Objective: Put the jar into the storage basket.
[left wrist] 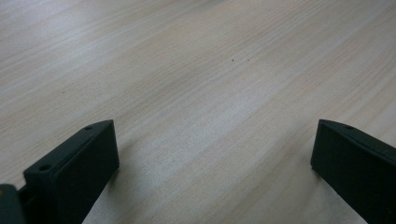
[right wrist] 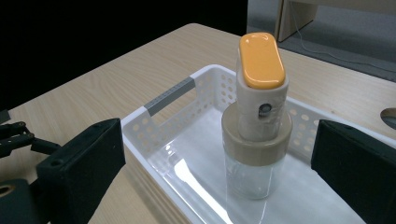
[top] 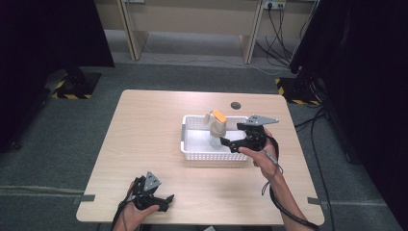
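Table (top: 144,144) fills the frame centre. Basket (top: 192,151) sits right of centre on the table. Bottle (top: 217,132) stands upright inside the basket, toward its right half. Right gripper (top: 235,142) is just right of the bottle, over the basket's right end. Left gripper (top: 163,199) lies lower left, on the table's near edge, well apart from the basket.
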